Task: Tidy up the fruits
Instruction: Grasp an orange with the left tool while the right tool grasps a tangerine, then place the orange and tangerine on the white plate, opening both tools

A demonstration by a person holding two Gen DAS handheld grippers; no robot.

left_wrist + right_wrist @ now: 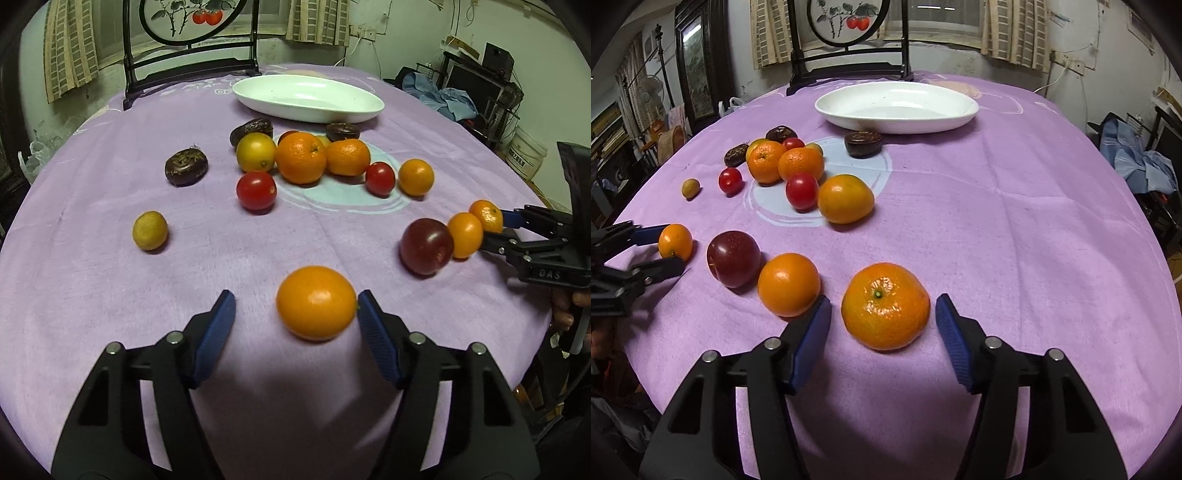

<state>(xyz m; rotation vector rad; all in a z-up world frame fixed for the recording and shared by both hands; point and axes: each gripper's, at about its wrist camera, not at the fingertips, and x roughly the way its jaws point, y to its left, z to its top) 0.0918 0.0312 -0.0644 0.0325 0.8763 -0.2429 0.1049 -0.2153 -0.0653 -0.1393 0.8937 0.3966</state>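
Fruits [801, 168]: scattered on purple cloth [997, 221], mostly at 11 o'clock | left gripper [295, 314]: jaws spread, orange [316, 302] between, touching right pad | right gripper [884, 317]: jaws spread around mandarin [885, 305] | white dish [897, 106]: 12 o'clock, far edge

A home: curtains [1012, 29], clothed table [997, 206], cluttered shelves [480, 88]
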